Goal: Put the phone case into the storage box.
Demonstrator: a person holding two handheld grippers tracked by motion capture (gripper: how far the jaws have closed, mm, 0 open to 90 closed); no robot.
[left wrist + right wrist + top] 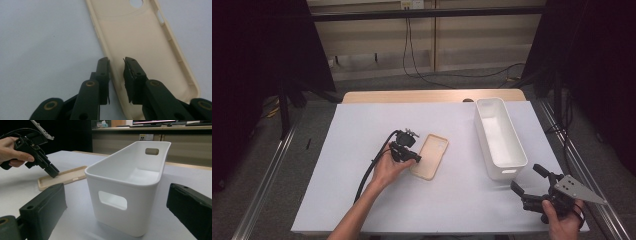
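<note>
One phone case [430, 156] is lying flat and open side up on the white worktop [362, 200], left of centre, and the left tongs [116, 61] are straddling its side wall, one jaw outside, one inside, a sliver of gap showing, so not yet pinching. Lifting is looking like the part left to do, with the white bin [499, 137] sitting well apart on the right as the likely destination. The case's long axis is running away from the person, leaning right, camera hole at the far end. Right tongs [526, 181] are hanging wide apart, holding nothing, near the bin's near end.
</note>
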